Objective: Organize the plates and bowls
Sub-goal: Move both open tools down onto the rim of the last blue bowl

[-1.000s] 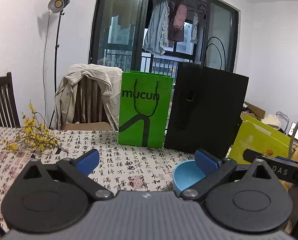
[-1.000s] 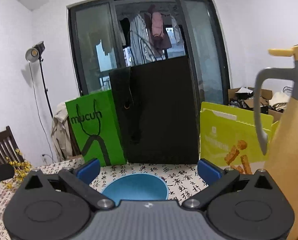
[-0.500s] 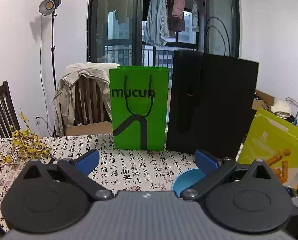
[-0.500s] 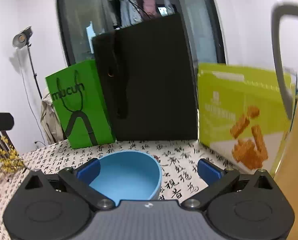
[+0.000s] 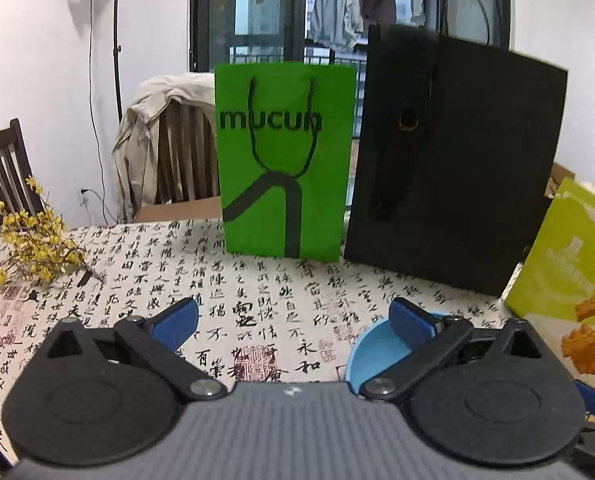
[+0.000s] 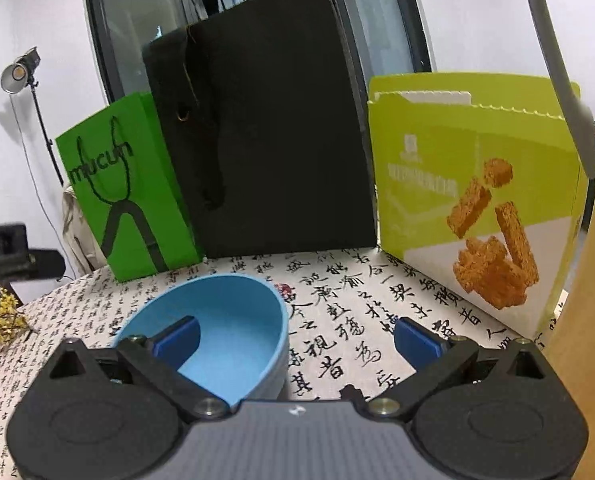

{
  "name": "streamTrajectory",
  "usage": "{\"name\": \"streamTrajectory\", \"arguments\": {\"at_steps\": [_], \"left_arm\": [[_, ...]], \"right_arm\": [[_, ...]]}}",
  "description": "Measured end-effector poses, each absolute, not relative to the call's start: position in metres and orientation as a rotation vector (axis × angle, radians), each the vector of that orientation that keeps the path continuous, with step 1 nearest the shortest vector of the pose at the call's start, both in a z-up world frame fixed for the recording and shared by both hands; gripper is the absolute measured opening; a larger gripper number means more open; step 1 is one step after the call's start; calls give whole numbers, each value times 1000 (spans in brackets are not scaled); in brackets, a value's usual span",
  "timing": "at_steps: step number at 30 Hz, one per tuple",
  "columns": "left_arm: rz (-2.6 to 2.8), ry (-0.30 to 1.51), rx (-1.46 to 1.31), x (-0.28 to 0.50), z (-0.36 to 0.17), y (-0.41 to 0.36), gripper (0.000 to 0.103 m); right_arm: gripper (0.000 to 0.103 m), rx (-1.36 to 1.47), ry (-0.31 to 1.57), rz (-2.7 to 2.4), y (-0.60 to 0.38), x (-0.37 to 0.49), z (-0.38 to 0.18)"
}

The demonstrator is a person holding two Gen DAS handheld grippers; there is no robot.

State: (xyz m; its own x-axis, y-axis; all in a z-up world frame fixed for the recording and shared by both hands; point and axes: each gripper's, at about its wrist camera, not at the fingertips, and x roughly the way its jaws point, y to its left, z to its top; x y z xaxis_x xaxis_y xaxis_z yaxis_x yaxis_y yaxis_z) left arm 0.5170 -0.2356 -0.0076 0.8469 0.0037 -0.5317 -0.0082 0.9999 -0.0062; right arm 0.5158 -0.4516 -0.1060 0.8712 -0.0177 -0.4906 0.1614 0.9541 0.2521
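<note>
A light blue bowl (image 6: 221, 328) sits on the calligraphy-print tablecloth (image 6: 337, 300). My right gripper (image 6: 297, 336) is open above it, with the left finger over the bowl's inside and the bowl's right rim between the jaws. In the left wrist view the same bowl (image 5: 371, 352) shows partly behind the right finger. My left gripper (image 5: 293, 318) is open and empty above the cloth, to the left of the bowl. No plates are in view.
A green "mucun" bag (image 5: 283, 160), a black bag (image 5: 453, 164) and a lime snack box (image 6: 473, 196) stand along the table's back. A yellow jug (image 6: 593, 280) is close on the right. Yellow flowers (image 5: 33, 248) lie at left. Chairs stand behind.
My right gripper has moved forward and down, so the bowl is now nearer and under its left finger. My left gripper has shifted, and the bags appear closer.
</note>
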Motion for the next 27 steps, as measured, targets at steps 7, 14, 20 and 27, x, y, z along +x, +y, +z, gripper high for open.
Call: {"name": "streamTrajectory", "arguments": {"at_steps": [7, 14, 20, 27], "left_arm": [[19, 600, -4, 529, -23, -240, 103], [12, 644, 5, 537, -39, -246, 103], [24, 678, 46, 545, -59, -251, 103], [-5, 690, 107, 547, -76, -262, 80]], "right_arm": [[103, 300, 533, -108, -453, 521, -112], [103, 284, 562, -118, -451, 527, -119], [91, 314, 607, -96, -452, 533, -125], [62, 360, 640, -69, -452, 537, -131]]}}
